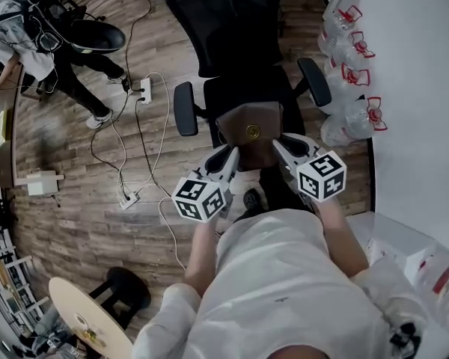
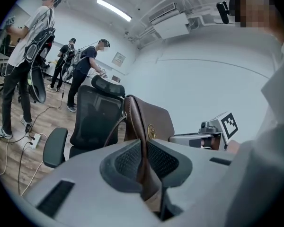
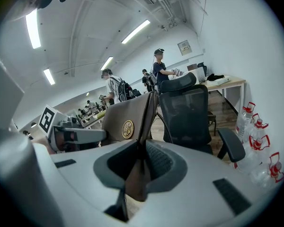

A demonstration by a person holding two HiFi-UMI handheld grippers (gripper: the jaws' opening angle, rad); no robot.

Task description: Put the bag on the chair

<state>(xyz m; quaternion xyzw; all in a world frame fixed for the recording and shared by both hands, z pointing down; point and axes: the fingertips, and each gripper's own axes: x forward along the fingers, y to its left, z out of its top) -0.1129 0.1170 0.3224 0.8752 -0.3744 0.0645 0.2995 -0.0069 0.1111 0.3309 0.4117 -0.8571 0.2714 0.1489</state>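
Observation:
A brown leather bag (image 1: 251, 132) with a round gold emblem hangs in the air between my two grippers, just in front of a black mesh office chair (image 1: 236, 43). My left gripper (image 1: 230, 155) is shut on the bag's left edge, and its jaws pinch the brown edge (image 2: 144, 167) in the left gripper view. On the other side my right gripper (image 1: 279, 149) is shut on the bag's right edge (image 3: 141, 171). The chair's seat (image 1: 247, 92) lies right behind and under the bag. The chair's backrest (image 2: 95, 115) stands beyond the bag.
Several large water bottles (image 1: 348, 77) stand along the white wall right of the chair. Power strips and cables (image 1: 135, 140) lie on the wooden floor to the left. People (image 1: 56, 40) stand at the far left. A round stool (image 1: 86, 320) is behind me on the left.

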